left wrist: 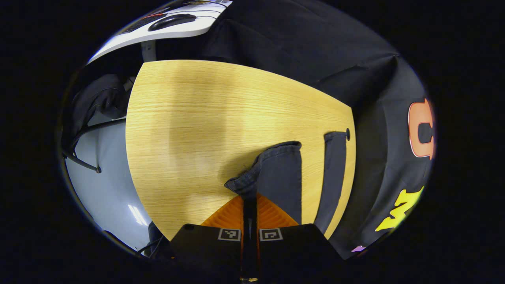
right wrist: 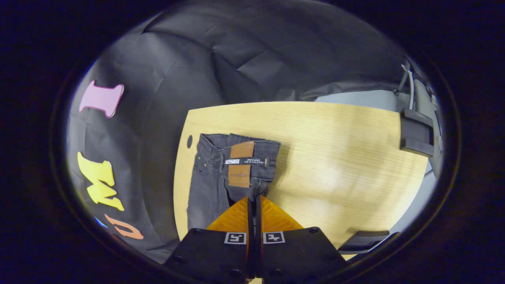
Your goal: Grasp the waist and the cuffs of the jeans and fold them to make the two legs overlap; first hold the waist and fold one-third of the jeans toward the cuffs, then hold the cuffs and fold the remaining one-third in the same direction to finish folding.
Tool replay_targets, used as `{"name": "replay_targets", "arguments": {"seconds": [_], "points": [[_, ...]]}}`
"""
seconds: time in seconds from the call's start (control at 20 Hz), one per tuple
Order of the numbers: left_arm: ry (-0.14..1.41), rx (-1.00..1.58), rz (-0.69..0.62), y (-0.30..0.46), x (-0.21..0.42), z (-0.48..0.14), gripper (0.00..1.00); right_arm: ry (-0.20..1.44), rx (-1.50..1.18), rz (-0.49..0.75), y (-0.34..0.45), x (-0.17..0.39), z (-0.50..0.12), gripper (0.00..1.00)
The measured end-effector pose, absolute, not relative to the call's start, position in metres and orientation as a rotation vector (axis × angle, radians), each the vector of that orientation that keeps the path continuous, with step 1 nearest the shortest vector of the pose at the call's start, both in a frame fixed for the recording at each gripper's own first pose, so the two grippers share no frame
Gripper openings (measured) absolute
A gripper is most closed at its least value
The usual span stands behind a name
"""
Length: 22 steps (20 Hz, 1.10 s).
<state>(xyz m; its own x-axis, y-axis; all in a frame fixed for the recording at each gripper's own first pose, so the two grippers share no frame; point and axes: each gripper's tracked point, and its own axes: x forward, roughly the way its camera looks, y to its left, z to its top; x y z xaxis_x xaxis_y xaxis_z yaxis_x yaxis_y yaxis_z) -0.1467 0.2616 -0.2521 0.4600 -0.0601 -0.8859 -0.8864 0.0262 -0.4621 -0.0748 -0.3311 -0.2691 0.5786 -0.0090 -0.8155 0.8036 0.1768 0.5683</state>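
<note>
My left gripper (left wrist: 249,197) pinches a trouser cuff (left wrist: 272,167) lifted off the table (left wrist: 205,130); my right gripper (right wrist: 254,199) clamps the jeans (right wrist: 221,173) at the waist (right wrist: 240,152).

Brown patch (right wrist: 241,163) on jeans (right wrist: 213,177) waistband, its lettering too small to read

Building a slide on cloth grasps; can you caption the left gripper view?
Left gripper shut on a lifted cuff of the dark jeans, above a wooden table.
</note>
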Motion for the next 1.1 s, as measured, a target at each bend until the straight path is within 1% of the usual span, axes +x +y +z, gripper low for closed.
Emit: {"name": "replay_targets", "arguments": {"seconds": [0.2,0.35,0.5,0.8,1.1], "points": [[0.841,-1.396,0.719,0.265,-0.115,-0.225,0.04,0.731,1.251,-0.600,-0.327,-0.058,-0.255,0.01],[0.795,-1.398,0.669,0.269,-0.088,-0.204,0.03,0.700,1.225,-0.550,-0.323,-0.035,-0.239,0.01],[0.758,-1.429,0.648,0.275,-0.061,-0.195,0.03,0.680,1.197,-0.505,-0.318,-0.006,-0.229,0.01],[0.691,-1.496,0.677,0.290,-0.003,-0.194,0.03,0.649,1.152,-0.457,-0.319,0.047,-0.217,0.01],[0.702,-1.515,0.737,0.300,0.061,-0.215,0.04,0.610,1.111,-0.449,-0.324,0.111,-0.225,0.01]]}}
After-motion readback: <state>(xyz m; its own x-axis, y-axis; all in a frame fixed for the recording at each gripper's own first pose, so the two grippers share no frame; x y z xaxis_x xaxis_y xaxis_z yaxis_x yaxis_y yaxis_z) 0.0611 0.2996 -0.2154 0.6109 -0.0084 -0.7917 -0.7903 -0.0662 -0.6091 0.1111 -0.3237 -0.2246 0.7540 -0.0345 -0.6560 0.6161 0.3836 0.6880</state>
